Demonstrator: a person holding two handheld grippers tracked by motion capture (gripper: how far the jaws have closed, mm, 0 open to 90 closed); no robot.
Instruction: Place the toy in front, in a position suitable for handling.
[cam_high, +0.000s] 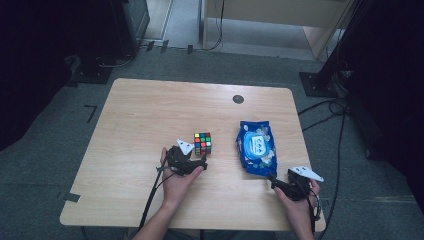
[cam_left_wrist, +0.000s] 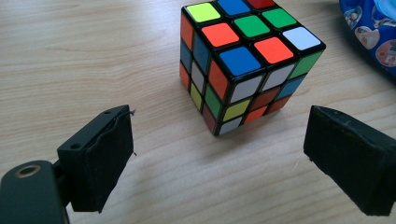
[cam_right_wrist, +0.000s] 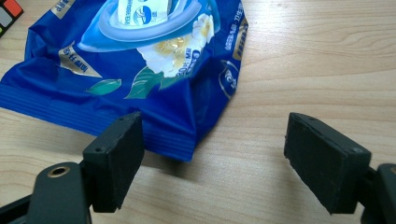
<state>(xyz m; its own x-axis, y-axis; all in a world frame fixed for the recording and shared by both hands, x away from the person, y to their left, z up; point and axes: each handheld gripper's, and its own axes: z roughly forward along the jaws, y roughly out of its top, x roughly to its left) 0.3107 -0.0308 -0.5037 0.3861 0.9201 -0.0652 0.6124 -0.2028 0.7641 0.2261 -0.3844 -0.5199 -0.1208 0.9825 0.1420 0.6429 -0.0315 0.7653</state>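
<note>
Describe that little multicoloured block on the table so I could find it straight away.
Start at the light wooden table and look near its middle, just ahead of the left gripper. There sits the puzzle cube, left of a blue wipes packet. It is the only boxy thing there, black-edged, each face a grid of mixed red, green, blue, yellow, orange and white squares.

The cube shows mixed squares of red, orange, blue, green, white and yellow on black. The pack is blue with white flowers and green leaves. The worktop is pale wood grain.
</note>
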